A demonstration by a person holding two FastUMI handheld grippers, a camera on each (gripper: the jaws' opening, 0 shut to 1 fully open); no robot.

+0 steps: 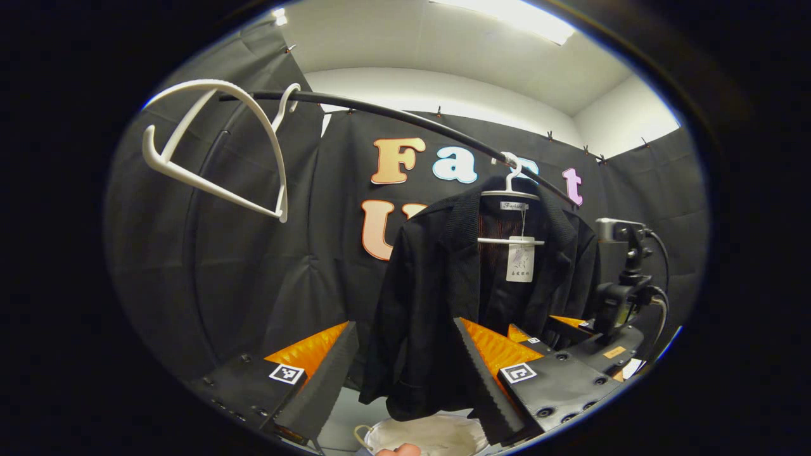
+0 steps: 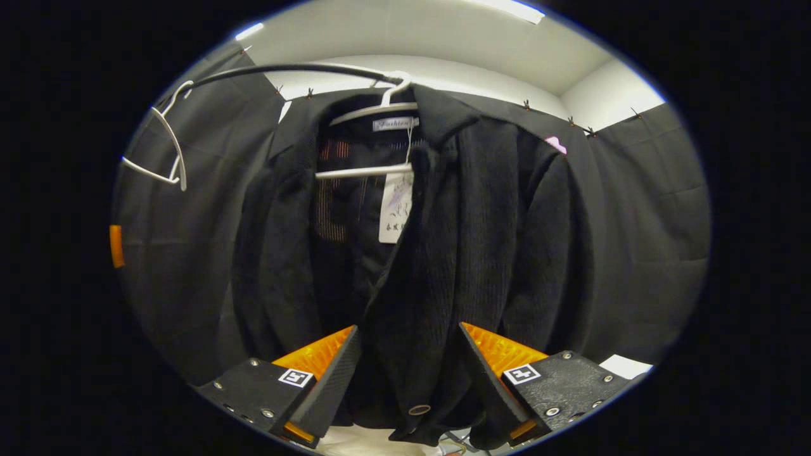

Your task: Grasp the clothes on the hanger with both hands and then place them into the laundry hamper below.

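Note:
A black jacket [image 1: 437, 297] hangs on a white hanger [image 1: 512, 190] from the black rail [image 1: 393, 117], with a paper tag [image 1: 520, 258] at its collar. My left gripper [image 1: 405, 370] stands open, a little short of the jacket's left sleeve and hem. The right gripper [image 1: 545, 329] sits at the jacket's right side. In the right gripper view the jacket [image 2: 456, 240] is very close, and its front edge hangs in the gap of my open right gripper [image 2: 408, 373]. I cannot tell whether the fingers touch it. The white laundry hamper [image 1: 437, 437] lies below the jacket.
An empty white hanger [image 1: 215, 149] hangs farther left on the rail, also visible in the right gripper view as the empty hanger [image 2: 166, 149]. A camera mount with cables [image 1: 624, 278] rides on the right gripper. Black cloth walls close in behind and at both sides.

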